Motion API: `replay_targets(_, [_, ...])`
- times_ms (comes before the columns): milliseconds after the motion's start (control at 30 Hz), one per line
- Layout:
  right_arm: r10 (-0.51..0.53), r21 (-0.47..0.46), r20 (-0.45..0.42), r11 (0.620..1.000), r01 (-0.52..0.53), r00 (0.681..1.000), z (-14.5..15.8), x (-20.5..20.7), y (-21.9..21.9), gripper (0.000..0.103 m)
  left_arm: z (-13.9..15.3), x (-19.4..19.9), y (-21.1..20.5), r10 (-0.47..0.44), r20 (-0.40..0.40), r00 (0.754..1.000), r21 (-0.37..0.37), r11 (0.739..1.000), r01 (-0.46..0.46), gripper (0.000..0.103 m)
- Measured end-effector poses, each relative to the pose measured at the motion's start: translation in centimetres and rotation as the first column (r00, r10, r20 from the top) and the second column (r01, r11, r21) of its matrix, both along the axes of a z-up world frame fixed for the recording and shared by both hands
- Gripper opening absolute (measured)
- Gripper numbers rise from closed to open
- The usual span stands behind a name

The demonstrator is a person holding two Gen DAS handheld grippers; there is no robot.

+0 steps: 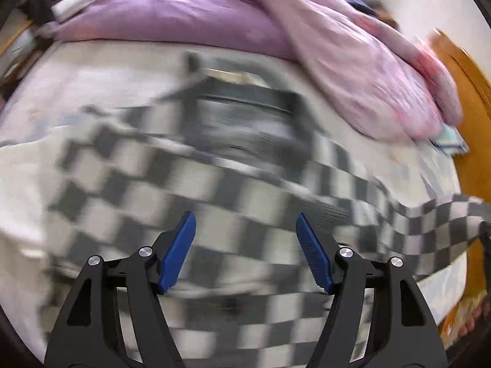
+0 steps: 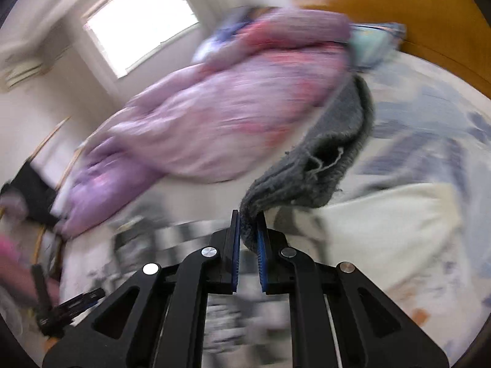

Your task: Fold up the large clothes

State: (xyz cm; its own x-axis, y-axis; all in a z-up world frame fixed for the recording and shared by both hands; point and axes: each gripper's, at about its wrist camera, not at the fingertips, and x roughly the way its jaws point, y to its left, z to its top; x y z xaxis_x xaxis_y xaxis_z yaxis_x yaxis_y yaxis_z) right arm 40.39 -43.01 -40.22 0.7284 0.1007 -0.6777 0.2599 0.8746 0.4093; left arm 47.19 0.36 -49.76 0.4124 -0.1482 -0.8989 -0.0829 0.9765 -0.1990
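A grey and white checkered knit sweater (image 1: pixel 190 190) lies spread on the bed, blurred by motion. Its sleeve (image 1: pixel 442 214) stretches off to the right edge. My left gripper (image 1: pixel 245 224) is open and empty just above the sweater's body. In the right wrist view my right gripper (image 2: pixel 248 224) is shut on the grey ribbed cuff of the sweater (image 2: pixel 310 165) and holds it lifted off the bed. The left gripper (image 2: pixel 70 309) shows dimly at the lower left of that view.
A purple and pink quilt (image 1: pixel 353 55) is heaped along the far side of the bed (image 2: pixel 429 245). An orange wooden headboard (image 1: pixel 466 70) stands at the right. A window (image 2: pixel 138 21) is in the wall behind.
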Motion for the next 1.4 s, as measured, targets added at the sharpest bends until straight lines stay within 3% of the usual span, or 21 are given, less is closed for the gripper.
replay_targets(200, [0.223,0.074,0.027,0.972,-0.225,0.974,-0.3,3.2,15.3,0.009,0.7,-1.3,11.3,0.125,0.003,0.992,0.028,0.992,-0.125,0.070])
replay_targets(367, [0.391,0.141,-0.019,0.912,-0.384,0.920,-3.5,4.7,27.4,0.009,0.4,-2.9,17.5,0.171,-0.006,0.985,0.037,0.985,-0.171,0.070])
replay_targets(500, [0.494,0.132,-0.119,0.867,-0.480,0.861,-7.8,4.7,35.3,0.010,-0.6,-4.1,20.9,0.202,-0.026,0.979,0.033,0.979,-0.201,0.070])
replay_targets(600, [0.523,0.129,-0.193,0.852,-0.507,0.830,-10.5,4.6,37.8,0.014,-1.3,-4.6,22.6,0.218,-0.039,0.975,0.035,0.976,-0.217,0.070])
replay_targets(667, [0.526,0.142,-0.288,0.850,-0.507,0.800,-13.2,4.8,38.6,0.020,-1.8,-4.8,23.4,0.229,-0.053,0.972,0.021,0.973,-0.229,0.070])
replay_targets(767, [0.554,0.195,-0.348,0.832,-0.520,0.756,-14.8,4.2,38.9,0.024,-2.2,-5.0,23.5,0.234,-0.064,0.970,-0.001,0.972,-0.234,0.072])
replay_targets(867, [0.601,0.233,-0.323,0.799,-0.554,0.731,-13.1,3.2,37.6,0.040,-2.0,-4.5,22.8,0.223,-0.059,0.973,-0.039,0.974,-0.225,0.072])
replay_targets(933, [0.617,0.230,-0.291,0.787,-0.572,0.731,-11.1,2.9,35.8,0.041,-1.9,-3.6,21.5,0.197,-0.059,0.979,-0.061,0.978,-0.200,0.072])
replay_targets(1033, [0.536,0.151,-0.285,0.844,-0.515,0.795,-8.8,3.4,30.7,0.040,-1.9,-1.6,19.1,0.146,-0.066,0.987,-0.061,0.987,-0.150,0.072])
replay_targets(1100, [0.428,0.082,-0.300,0.902,-0.424,0.853,-7.8,4.4,25.5,0.024,-2.0,-0.2,17.9,0.112,-0.066,0.992,-0.065,0.991,-0.116,0.072])
replay_targets(1200, [0.278,-0.001,-0.344,0.955,-0.297,0.897,-8.7,6.6,18.6,0.016,-2.4,2.2,16.3,0.074,-0.074,0.994,-0.028,0.997,-0.076,0.073])
replay_targets(1267, [0.228,-0.006,-0.382,0.968,-0.249,0.896,-10.5,7.3,15.4,0.015,-2.8,3.8,15.9,0.068,-0.072,0.995,-0.005,0.998,-0.068,0.075])
replay_targets(1400, [0.221,0.136,-0.523,0.975,-0.175,0.823,-17.4,8.2,11.7,0.007,-4.3,6.4,16.4,0.085,-0.109,0.990,0.002,0.996,-0.086,0.077])
